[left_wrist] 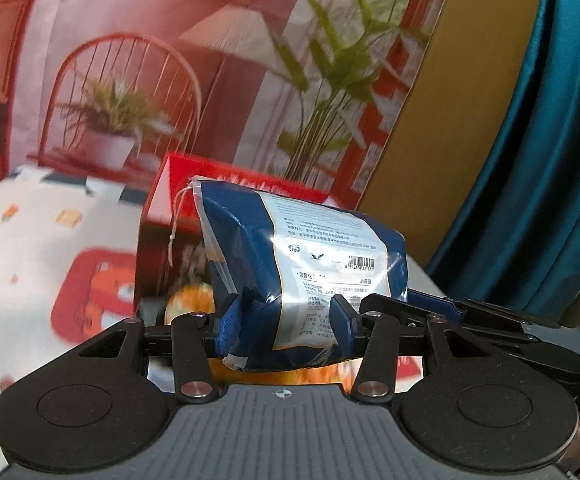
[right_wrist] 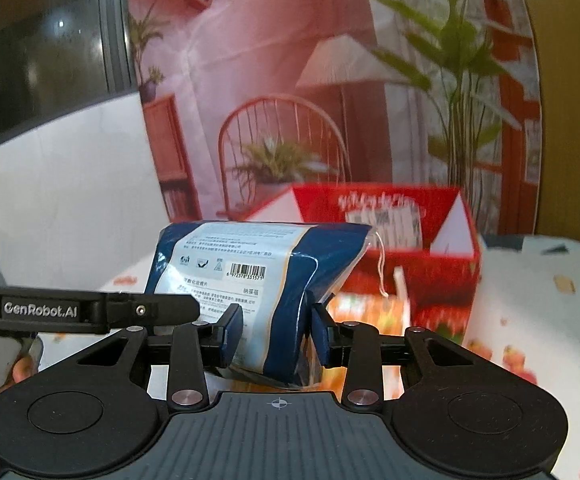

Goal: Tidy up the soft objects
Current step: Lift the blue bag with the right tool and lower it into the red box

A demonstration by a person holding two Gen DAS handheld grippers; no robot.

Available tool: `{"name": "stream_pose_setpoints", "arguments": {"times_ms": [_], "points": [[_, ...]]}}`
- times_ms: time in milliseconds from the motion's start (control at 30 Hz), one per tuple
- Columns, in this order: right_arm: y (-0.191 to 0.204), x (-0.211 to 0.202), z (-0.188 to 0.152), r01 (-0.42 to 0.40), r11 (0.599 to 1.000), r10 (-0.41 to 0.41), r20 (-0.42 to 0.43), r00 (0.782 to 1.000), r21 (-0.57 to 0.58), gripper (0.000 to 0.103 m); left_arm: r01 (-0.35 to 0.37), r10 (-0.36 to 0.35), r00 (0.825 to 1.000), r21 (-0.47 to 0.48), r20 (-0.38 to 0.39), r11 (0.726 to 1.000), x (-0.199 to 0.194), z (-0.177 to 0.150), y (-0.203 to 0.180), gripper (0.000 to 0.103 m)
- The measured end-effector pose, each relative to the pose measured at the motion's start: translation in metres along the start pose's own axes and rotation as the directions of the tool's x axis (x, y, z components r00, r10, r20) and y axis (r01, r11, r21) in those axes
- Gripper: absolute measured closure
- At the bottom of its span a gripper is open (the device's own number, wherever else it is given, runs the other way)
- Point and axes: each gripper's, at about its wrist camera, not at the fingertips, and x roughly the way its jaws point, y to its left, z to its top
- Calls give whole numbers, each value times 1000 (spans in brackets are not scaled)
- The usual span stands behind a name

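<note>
Red cardboard fills the space beyond both sets of fingers: an open box (left_wrist: 225, 216) standing on a patterned tablecloth (left_wrist: 29, 240), with a printed backdrop (left_wrist: 129, 60) of a chair and plants rising behind it. Smaller, and nearer, is the thing that matters, a soft blue-and-white packet (left_wrist: 302, 264) wrapped in clear plastic, with a thin string trailing from its far corner. It hangs clear of the cloth, short of the box and a little above its rim, and both tools grip it. The left gripper (left_wrist: 287, 320) is clenched on the near end of the packet, its blue pads sunk into the plastic on either side. The right gripper (right_wrist: 275, 328) pinches the same packet from the other side, its pads (right_wrist: 231, 332) pressing the wrapper in so that it bulges between them; its neighbour's black fingers reach in just beside its left pad. The job in hand looks like carrying the packet over and lowering it into the box. To do that well, I would keep both hands level and moving together, so the soft pack neither twists nor stretches, clear the near wall of the box fully before descending, mind the string so it does not snag on the rim, and loosen both grips only once the packet rests inside.
</note>
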Motion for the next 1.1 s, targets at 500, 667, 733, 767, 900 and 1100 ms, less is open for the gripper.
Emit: {"name": "stream_pose_setpoints", "arguments": {"times_ms": [500, 667, 733, 767, 900, 1100], "points": [[-48, 58, 85, 17, 1000, -14, 114, 993, -24, 68, 16, -19, 996, 41, 85, 999, 70, 90, 0, 53], [-66, 85, 102, 42, 999, -39, 99, 994, -24, 68, 11, -13, 999, 45, 40, 999, 108, 111, 1, 53], [-76, 98, 106, 52, 999, -51, 76, 996, -7, 68, 17, -17, 1000, 10, -5, 1000, 127, 115, 7, 53], [-82, 104, 107, 54, 998, -55, 62, 997, 9, 68, 15, -15, 1000, -11, -27, 1000, 136, 116, 10, 52], [-103, 131, 103, 67, 996, -67, -16, 998, 51, 68, -4, -8, 991, -87, -132, 996, 170, 111, 19, 52], [-129, 168, 87, 125, 982, -96, -195, 976, 144, 68, -14, -16, 948, -91, -318, 996, 214, 98, 30, 53]]}}
